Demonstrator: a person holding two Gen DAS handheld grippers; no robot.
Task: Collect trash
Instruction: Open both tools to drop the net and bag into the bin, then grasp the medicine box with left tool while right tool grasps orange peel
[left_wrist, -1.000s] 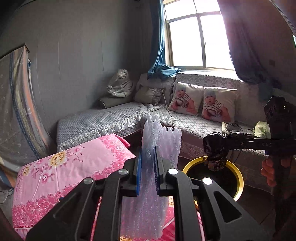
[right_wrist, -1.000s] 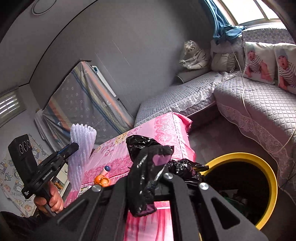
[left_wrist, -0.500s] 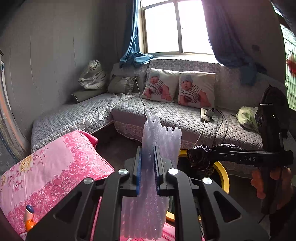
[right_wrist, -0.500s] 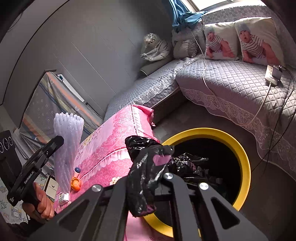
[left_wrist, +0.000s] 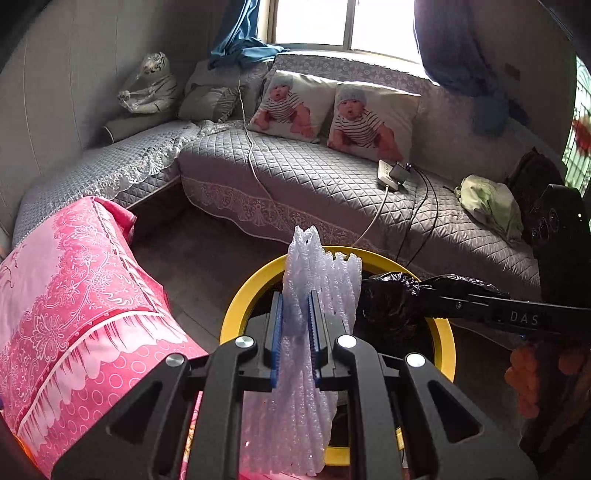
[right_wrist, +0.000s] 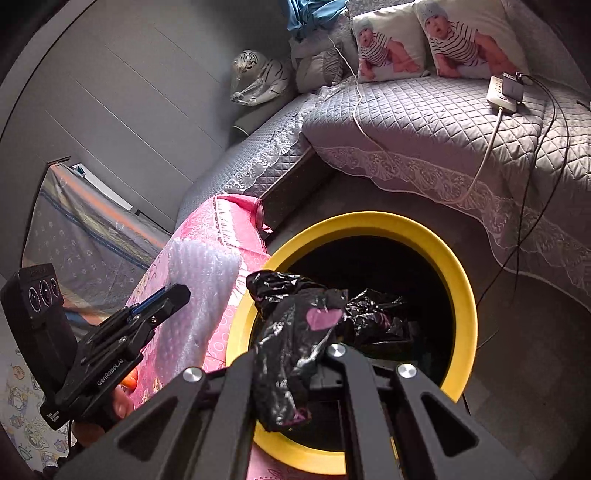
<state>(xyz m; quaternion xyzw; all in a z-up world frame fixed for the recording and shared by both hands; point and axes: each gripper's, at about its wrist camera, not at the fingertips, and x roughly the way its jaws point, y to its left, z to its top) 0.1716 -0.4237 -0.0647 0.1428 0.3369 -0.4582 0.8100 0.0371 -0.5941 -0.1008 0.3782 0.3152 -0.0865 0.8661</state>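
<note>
My left gripper (left_wrist: 295, 332) is shut on a sheet of clear bubble wrap (left_wrist: 314, 280) and holds it upright over the near rim of a yellow-rimmed trash bin (left_wrist: 243, 299). My right gripper (right_wrist: 314, 354) is shut on a crumpled black plastic bag (right_wrist: 291, 332) and holds it above the bin's dark opening; the bin's yellow rim (right_wrist: 461, 295) fills the right wrist view. The black bag (left_wrist: 388, 299) and right gripper also show at the right in the left wrist view. The left gripper (right_wrist: 162, 302) with the bubble wrap (right_wrist: 199, 295) shows at the left in the right wrist view.
A table under a pink floral cloth (left_wrist: 74, 280) stands left of the bin. A grey quilted corner sofa (left_wrist: 314, 177) lies behind, with two baby-print pillows (left_wrist: 332, 107), a power strip with cables (left_wrist: 391, 171) and a green bundle (left_wrist: 487, 206). Dark floor (left_wrist: 199, 258) lies between.
Both grippers have swung right and down toward the bin. The bubble wrap and the black bag now hang over its opening. Both grips are unchanged.
</note>
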